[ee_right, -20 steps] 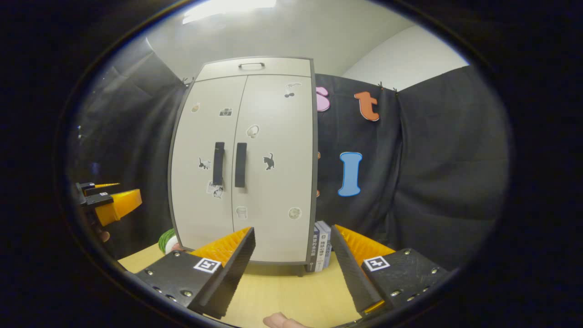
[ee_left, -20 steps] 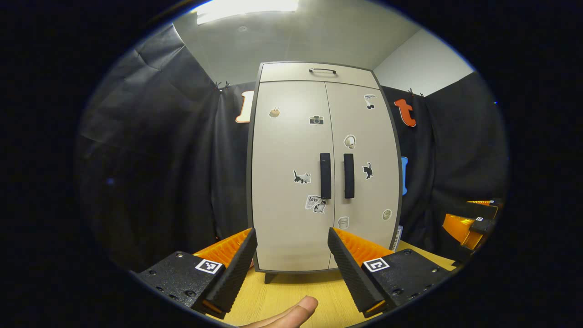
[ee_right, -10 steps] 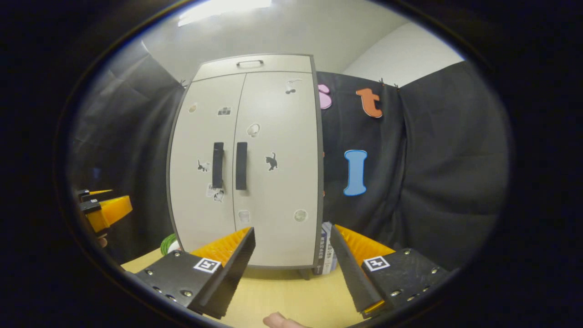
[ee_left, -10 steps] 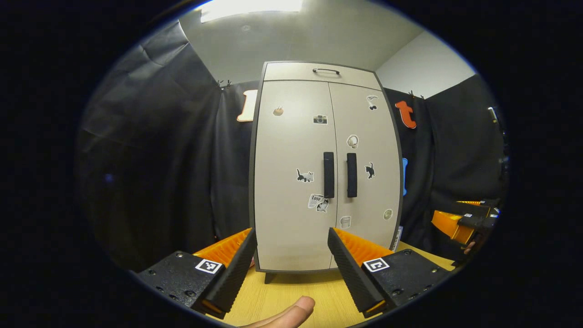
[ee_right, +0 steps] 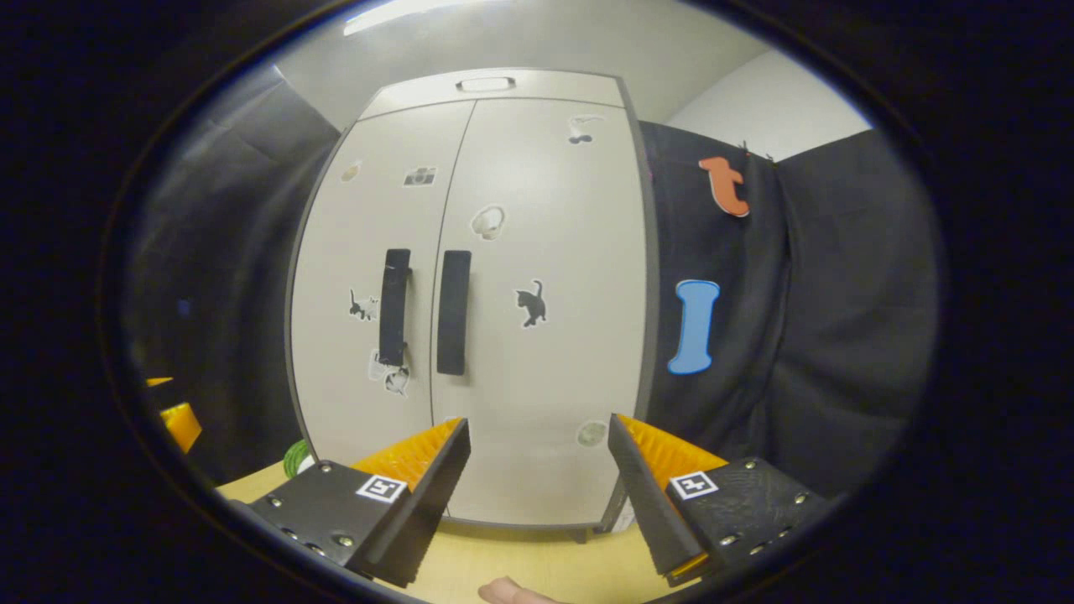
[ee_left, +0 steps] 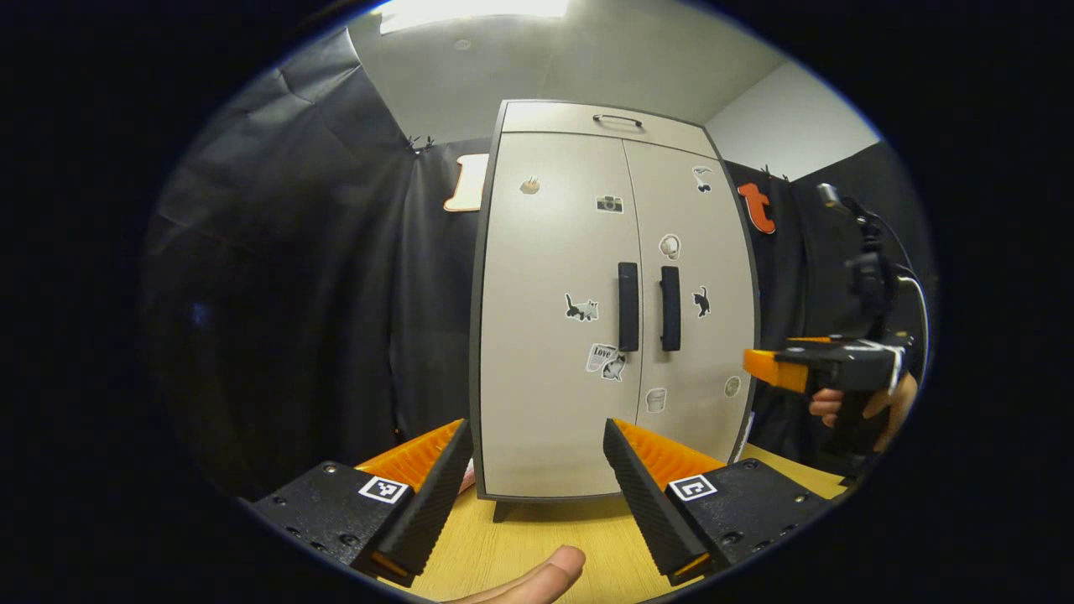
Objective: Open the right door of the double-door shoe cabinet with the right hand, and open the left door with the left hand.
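The shoe cabinet [ee_right: 470, 319] stood shut ahead of both pairs of fingers, and the right gripper [ee_right: 537, 478] had its fingers spread wide and empty, with the right door's handle [ee_right: 453, 312] above and a little left of the gap between them. The left gripper [ee_left: 537, 482] was likewise open and empty, the left door's handle [ee_left: 628, 306] up and to the right of its fingers. Since the two handles sat just beside each other, I judged that a right finger could catch the wrong one, or slip off if it closed off-centre.

beige shoe cabinet [ee_left: 554, 335] upright, both doors closed
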### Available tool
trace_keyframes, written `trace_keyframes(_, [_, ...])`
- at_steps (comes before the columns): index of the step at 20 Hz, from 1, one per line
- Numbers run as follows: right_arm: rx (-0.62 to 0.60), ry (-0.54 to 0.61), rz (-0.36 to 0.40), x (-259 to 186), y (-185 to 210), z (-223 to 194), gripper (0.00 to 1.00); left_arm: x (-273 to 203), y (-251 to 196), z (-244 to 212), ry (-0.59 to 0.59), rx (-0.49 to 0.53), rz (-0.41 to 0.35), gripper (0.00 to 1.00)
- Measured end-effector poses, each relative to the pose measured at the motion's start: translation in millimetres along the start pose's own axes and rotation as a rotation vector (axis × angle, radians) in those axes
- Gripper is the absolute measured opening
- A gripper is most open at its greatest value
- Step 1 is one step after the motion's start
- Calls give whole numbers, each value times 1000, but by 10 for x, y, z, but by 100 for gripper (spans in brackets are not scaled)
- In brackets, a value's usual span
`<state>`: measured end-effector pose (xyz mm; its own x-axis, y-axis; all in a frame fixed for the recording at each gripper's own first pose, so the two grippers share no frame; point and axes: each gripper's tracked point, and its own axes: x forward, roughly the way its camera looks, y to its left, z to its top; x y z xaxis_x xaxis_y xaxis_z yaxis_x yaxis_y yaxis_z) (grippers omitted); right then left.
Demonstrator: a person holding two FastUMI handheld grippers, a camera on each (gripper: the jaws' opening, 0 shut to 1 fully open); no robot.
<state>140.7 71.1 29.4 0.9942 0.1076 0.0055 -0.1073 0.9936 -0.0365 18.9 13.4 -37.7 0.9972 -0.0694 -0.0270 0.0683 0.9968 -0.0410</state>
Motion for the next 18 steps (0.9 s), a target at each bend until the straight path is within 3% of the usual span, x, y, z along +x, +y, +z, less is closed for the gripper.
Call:
trace_keyframes(6, [20,-24,27,712,385,247,98,-42,68,-234,37,9,-2,98])
trace_keyframes(12, [44,-29,27,876,569,364,97,-54,202,-283,43,20,2,98])
trace_keyframes(15, [27,-48,21,929,587,432,98,50,354,-266,65,63,63,97])
trace_keyframes(18, [43,-27,8,1138,631,501,98,10,262,-263,61,54,32,97])
